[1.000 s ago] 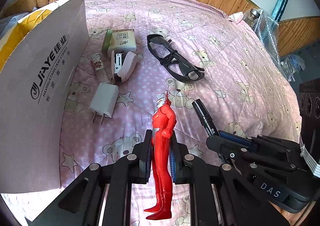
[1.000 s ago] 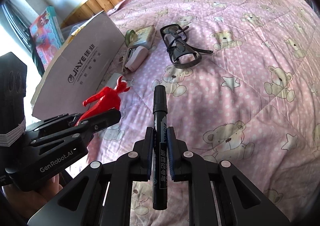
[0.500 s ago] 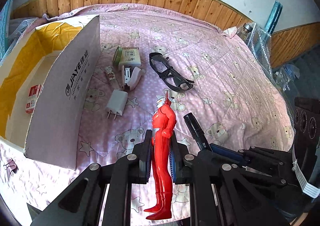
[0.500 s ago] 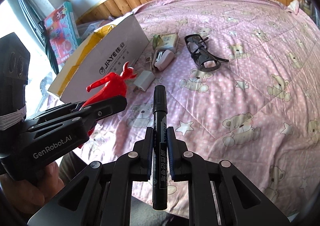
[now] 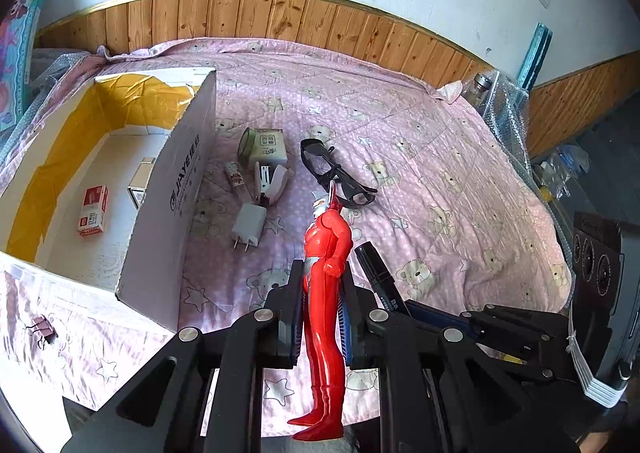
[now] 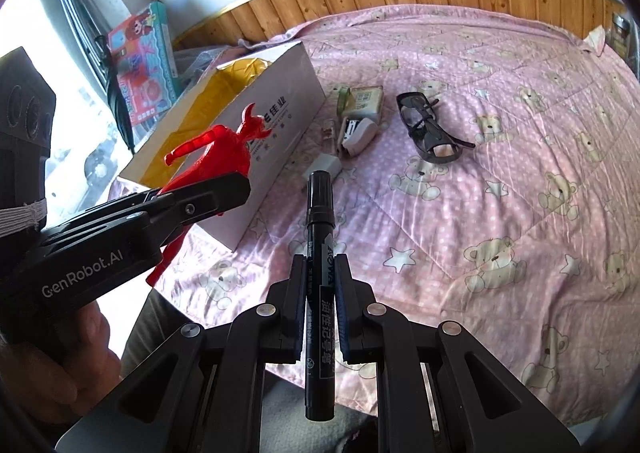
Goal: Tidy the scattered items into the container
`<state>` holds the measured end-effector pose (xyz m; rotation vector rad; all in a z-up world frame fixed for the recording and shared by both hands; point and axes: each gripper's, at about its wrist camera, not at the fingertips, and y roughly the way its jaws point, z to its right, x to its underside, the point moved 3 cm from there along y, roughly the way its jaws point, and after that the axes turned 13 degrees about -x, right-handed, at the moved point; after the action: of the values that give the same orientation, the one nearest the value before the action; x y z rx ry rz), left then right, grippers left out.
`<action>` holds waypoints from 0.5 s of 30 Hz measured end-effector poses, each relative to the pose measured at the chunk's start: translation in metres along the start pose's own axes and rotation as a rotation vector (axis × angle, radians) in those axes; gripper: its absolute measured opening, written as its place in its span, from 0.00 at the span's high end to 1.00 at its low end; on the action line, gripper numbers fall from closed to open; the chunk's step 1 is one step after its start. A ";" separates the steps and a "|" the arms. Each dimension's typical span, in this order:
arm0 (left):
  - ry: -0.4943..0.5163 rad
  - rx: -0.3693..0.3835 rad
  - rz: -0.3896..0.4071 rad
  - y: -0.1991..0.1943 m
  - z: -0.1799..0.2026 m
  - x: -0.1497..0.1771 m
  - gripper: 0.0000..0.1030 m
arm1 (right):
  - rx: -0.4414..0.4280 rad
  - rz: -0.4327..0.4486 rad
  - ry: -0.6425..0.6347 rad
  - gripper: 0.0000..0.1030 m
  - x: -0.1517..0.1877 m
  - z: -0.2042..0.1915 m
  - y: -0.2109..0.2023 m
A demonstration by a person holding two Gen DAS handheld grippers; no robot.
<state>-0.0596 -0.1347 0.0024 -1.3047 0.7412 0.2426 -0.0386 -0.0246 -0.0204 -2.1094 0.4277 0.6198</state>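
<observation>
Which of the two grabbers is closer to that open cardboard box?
Left. The left gripper, clamping the red figure, sits right beside the box; the right gripper, holding the marker, is farther out.

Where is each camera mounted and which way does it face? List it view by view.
Left wrist: on the left gripper, looking along its fingers, shut on the red figure, toward the open box; the right gripper's side shows.
Right wrist: on the right gripper, shut on the black marker, facing the bed; the left gripper and a hand show.
Shared: box, glasses, charger, figure, marker.
</observation>
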 end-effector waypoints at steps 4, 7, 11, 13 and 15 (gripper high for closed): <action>-0.017 0.004 0.020 -0.010 -0.008 -0.003 0.85 | -0.002 0.004 -0.019 0.87 -0.001 -0.011 -0.002; -0.027 0.009 0.036 -0.018 -0.012 -0.004 0.85 | -0.004 0.006 -0.032 0.87 -0.002 -0.019 -0.003; -0.039 0.021 0.054 -0.028 -0.018 -0.005 0.85 | -0.005 0.007 -0.050 0.87 -0.003 -0.029 -0.004; -0.047 0.024 0.063 -0.032 -0.021 -0.005 0.85 | -0.006 0.008 -0.058 0.87 -0.003 -0.035 -0.004; -0.055 0.032 0.069 -0.036 -0.025 -0.005 0.85 | -0.005 0.008 -0.065 0.87 -0.003 -0.040 -0.004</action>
<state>-0.0522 -0.1667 0.0324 -1.2391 0.7416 0.3200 -0.0282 -0.0551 0.0039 -2.0869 0.3984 0.6925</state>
